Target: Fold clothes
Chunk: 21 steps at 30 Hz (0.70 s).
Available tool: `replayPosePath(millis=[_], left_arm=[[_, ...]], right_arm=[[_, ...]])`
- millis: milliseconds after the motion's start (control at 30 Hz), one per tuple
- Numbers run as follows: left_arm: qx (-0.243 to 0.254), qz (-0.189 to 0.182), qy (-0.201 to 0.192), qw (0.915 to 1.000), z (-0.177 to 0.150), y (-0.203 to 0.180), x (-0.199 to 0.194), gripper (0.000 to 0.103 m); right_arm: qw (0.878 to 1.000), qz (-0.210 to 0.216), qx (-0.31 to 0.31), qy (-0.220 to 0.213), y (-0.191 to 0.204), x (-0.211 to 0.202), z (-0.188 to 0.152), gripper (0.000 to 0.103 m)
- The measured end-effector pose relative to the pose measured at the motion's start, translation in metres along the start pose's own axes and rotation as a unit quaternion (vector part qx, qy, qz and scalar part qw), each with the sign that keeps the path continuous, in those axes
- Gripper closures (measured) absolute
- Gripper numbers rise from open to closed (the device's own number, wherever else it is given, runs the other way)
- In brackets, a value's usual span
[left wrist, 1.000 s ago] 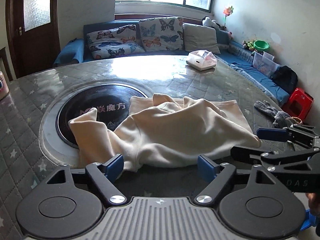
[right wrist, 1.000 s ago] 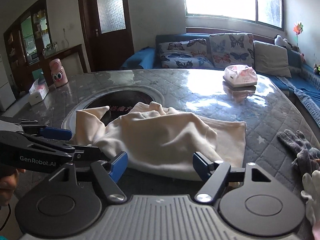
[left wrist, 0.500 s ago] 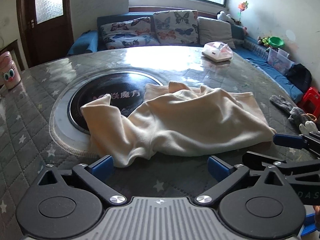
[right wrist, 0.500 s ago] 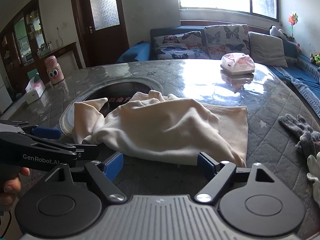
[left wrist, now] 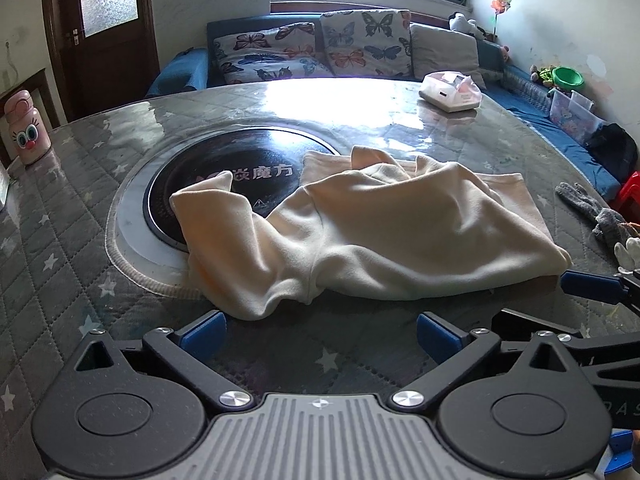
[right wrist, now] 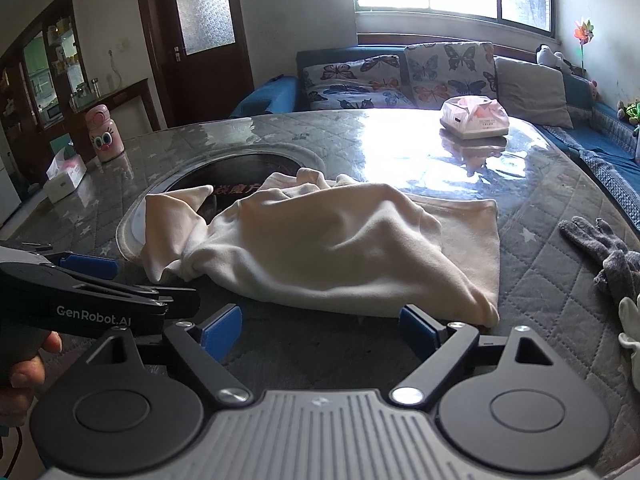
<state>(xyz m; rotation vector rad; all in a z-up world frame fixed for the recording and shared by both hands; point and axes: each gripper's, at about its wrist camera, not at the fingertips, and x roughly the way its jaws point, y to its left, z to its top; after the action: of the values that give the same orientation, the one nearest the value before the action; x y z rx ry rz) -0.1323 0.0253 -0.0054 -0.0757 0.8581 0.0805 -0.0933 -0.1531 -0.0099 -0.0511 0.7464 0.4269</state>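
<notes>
While both my left claw [left wrist: 318,330] and right claw [right wrist: 320,322] hang apart and empty, the crumpled cream shirt [left wrist: 372,236] lies lengthwise left to right, its neckline buried in folds.

A family living room in a private home: a round table [left wrist: 60,216] under a quilted star-print cover, an induction hob [left wrist: 240,184] set into its middle, stands before a blue sofa [left wrist: 180,72] with butterfly-print cushions [left wrist: 360,44] at 12 o'clock. A tissue pack [left wrist: 450,90] sits at 1 o'clock, a wooden door [right wrist: 200,40] at 11 o'clock, and soft toys [left wrist: 462,24] line the windowsill corner.
</notes>
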Motion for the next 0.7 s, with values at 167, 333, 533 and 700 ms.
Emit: replayPosePath(millis=[167, 333, 533, 700], left_arm=[[-0.001, 0.003, 0.004, 1.0, 0.0003, -0.0003, 0.0011, 0.0], [-0.002, 0.005, 0.006, 1.0, 0.0012, -0.0004, 0.0022, 0.0], [-0.001, 0.007, 0.01, 0.9999, 0.0036, -0.0002, 0.005, 0.0], [-0.001, 0.009, 0.012, 0.9999, 0.0056, 0.0, 0.0077, 0.0]], right_arm=[[1.0, -0.001, 0.002, 0.0, -0.0008, 0.0013, -0.0002, 0.015], [1.0, -0.001, 0.003, 0.001, -0.0012, 0.0035, -0.0006, 0.014], [1.0, -0.001, 0.003, 0.002, -0.0025, 0.006, 0.0003, 0.014], [1.0, -0.003, 0.005, 0.004, -0.004, 0.0099, 0.0017, 0.014]])
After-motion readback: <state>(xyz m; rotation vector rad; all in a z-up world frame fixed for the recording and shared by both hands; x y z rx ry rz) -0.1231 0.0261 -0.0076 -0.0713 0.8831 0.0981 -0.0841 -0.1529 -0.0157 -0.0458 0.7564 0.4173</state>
